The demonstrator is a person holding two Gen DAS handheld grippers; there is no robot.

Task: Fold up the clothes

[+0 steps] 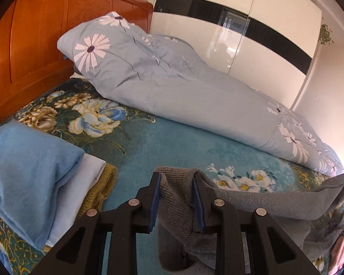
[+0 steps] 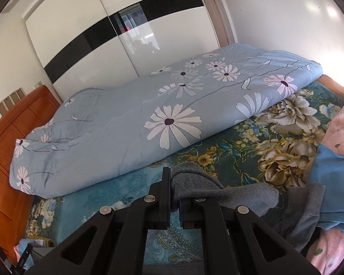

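Grey knitted fabric of a sweater (image 1: 176, 197) is pinched between the blue-padded fingers (image 1: 155, 197) of the left gripper (image 1: 175, 178), its ribbed edge bunched up between them. The right gripper (image 2: 174, 178) is clenched on another fold of the same grey sweater (image 2: 229, 192), which is stretched between the two grippers just above the bed. The teal floral bedspread (image 1: 172, 142) lies beneath the garment. Folded clothes are stacked at the left: a blue garment (image 1: 27, 167) on top, a pale one (image 1: 89, 169) and a mustard knit (image 1: 103, 188) under it. A rolled light-blue daisy-print duvet (image 2: 130, 119) is laid along the far side of the bed, before a white wardrobe (image 2: 117, 45). An orange wooden headboard (image 1: 34, 36) is seen at the bed's end. Pink and blue clothes (image 2: 337, 160) are piled at the right.
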